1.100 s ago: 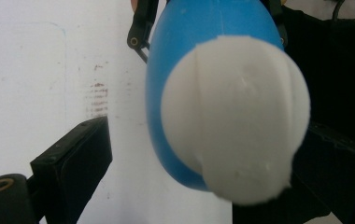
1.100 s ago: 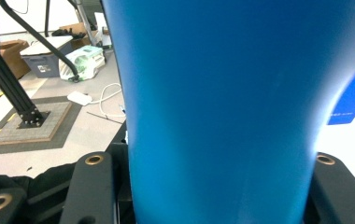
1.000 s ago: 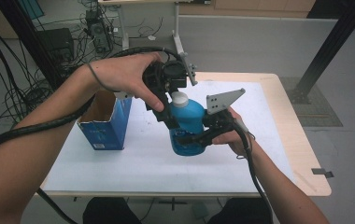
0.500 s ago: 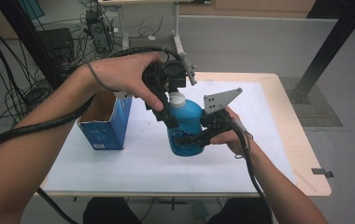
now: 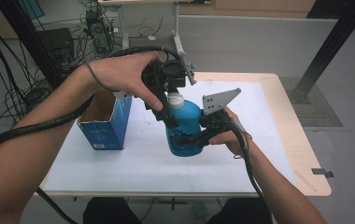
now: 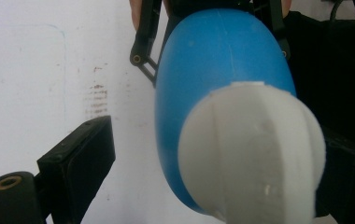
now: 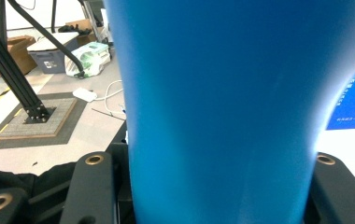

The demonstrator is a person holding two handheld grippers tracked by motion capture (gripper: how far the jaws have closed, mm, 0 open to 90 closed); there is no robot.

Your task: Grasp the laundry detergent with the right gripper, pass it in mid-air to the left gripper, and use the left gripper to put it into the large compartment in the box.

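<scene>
White table, blue bottle clamped between right gripper fingers.

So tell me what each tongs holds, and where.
Right tongs clamp the blue bottle around its body. Left tongs straddle its white cap, not gripping.

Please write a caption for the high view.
Right gripper holds a blue bottle; left gripper closes around its cap.
</scene>
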